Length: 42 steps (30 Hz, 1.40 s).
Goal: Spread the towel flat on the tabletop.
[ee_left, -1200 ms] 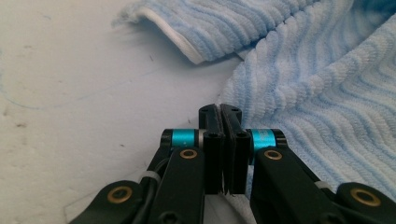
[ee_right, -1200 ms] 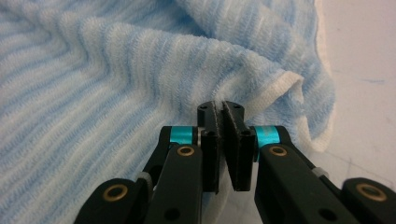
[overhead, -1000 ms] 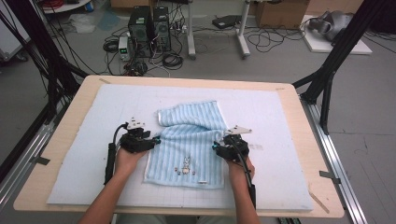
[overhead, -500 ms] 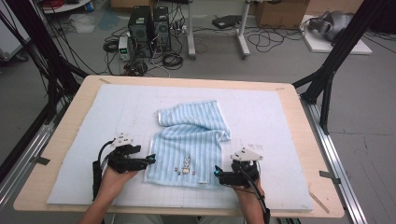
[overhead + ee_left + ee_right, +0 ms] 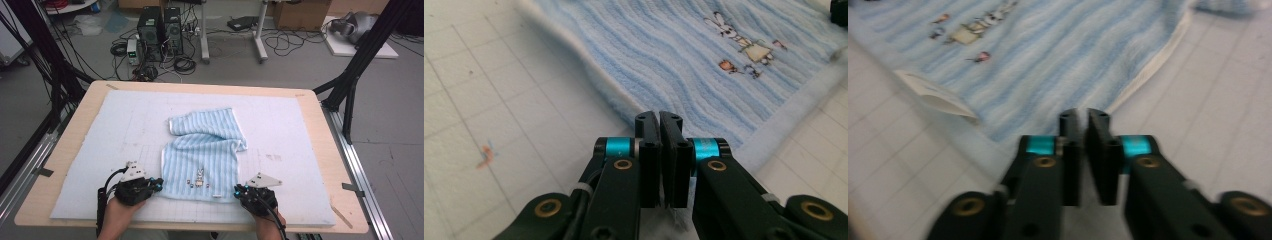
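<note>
Grey floor (image 5: 60,60), tangled cables (image 5: 185,62), computer tower (image 5: 150,27), cardboard boxes (image 5: 295,12)

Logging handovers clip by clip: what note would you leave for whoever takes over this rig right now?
Left tongs: shut, jaws just closed at the towel's near left corner; unclear whether cloth is pinched.
Right tongs: the same, at the near right corner.
Towel: on the white mat, near half flat with the rabbit print up, far half rumpled and folded over.
Done: both tongs set at the near corners.
Left: probably check both grips, then lift the corners to fold or straighten.
</note>
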Each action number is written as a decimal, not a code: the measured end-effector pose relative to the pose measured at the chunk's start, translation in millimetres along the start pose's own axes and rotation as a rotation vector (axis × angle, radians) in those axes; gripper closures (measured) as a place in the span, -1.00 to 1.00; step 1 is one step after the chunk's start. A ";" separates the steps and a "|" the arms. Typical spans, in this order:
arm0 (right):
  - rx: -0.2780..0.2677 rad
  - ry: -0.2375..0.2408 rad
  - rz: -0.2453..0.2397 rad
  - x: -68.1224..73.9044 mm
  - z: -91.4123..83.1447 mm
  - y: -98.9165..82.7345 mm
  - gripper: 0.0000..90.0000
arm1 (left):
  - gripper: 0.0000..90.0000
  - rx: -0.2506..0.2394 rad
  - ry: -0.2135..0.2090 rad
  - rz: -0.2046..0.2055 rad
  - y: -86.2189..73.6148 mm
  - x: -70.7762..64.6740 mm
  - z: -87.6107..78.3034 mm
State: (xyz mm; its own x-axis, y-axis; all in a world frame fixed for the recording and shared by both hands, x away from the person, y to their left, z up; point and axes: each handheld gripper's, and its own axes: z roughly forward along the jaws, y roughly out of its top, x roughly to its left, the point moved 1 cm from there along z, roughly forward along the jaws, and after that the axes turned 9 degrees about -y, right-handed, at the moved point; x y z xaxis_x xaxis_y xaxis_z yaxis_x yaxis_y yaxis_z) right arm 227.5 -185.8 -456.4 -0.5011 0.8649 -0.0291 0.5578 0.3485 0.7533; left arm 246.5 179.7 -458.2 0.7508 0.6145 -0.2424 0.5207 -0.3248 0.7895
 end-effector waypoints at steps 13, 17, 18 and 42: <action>-0.061 -0.003 -0.029 12.3 -40.1 -36.1 0.95 | 0.94 -0.041 -0.093 0.044 -32.5 -37.5 -19.7; -0.065 -0.005 -0.057 19.4 -51.5 -45.9 0.95 | 0.94 -0.046 -0.117 0.059 -41.6 -46.9 -25.2; -0.064 -0.003 -0.056 20.6 -54.4 -49.2 0.95 | 0.94 -0.048 -0.127 0.059 -43.9 -48.7 -26.3; -0.091 -0.079 0.072 -16.5 -17.7 2.0 0.30 | -0.10 -0.145 -0.040 -0.082 35.3 -2.0 11.4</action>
State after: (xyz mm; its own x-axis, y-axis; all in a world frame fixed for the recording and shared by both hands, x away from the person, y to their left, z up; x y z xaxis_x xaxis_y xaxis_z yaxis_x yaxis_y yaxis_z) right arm 225.3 -205.8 -442.8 -0.4061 0.9136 -0.0214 0.5265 0.2531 0.8116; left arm 268.0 158.8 -436.2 0.7251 0.6049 -0.3292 0.5190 -0.1657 0.8386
